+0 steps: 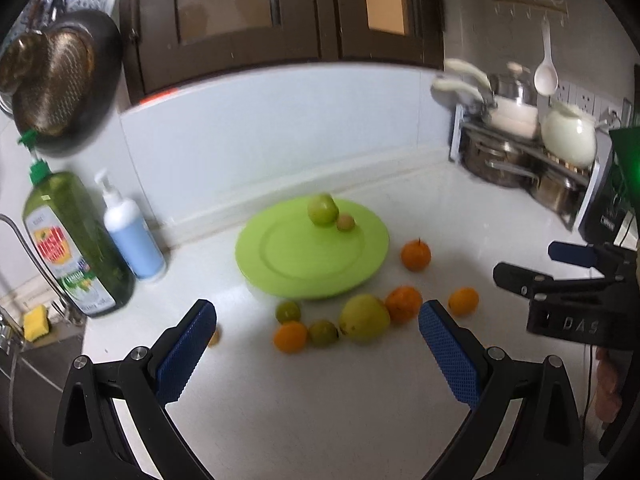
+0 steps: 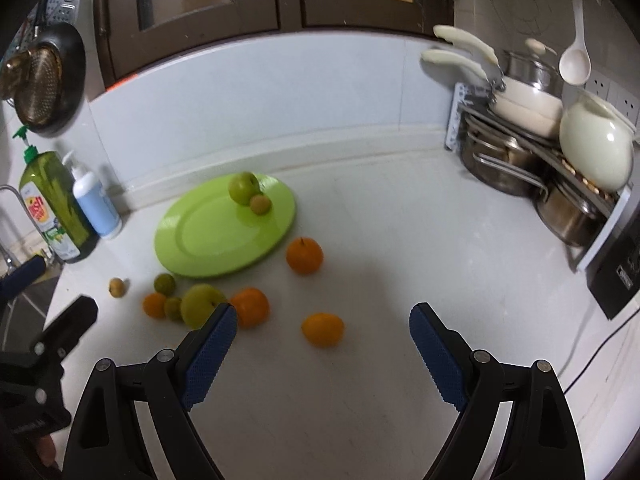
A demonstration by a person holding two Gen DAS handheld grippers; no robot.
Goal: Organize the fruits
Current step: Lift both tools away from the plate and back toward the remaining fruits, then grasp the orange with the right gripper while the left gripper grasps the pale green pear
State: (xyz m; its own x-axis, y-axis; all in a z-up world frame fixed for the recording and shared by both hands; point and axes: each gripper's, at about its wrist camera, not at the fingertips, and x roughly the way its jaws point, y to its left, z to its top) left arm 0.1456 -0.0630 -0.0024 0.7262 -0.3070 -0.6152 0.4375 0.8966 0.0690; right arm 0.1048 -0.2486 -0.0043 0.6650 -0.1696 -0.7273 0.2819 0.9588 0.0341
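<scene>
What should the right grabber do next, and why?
Probably lower the open right gripper onto the lone orange just ahead between its fingers. Nothing is held, and only a green apple and a small brown fruit sit on the green plate.

White worktop point(image 2: 360, 420). Left edge: green dish soap bottle point(image 1: 76, 248) with pump, white-and-blue pump bottle point(image 1: 134, 236) just beside it. Yellow sponge point(image 1: 35, 322) lower left, by a tap point(image 1: 24, 248). Dark frying pan point(image 1: 60, 80) hanging upper left, metal strainer point(image 1: 24, 56) in front of it. Dark wooden cabinet doors point(image 1: 248, 8) across the top. Right side: pot rack point(image 2: 560, 184) with steel pots point(image 2: 496, 168), white pan point(image 2: 528, 108), cream kettle point(image 2: 596, 148). White ladle point(image 2: 575, 64) hanging above. Wall sockets point(image 1: 580, 98) at right.
</scene>
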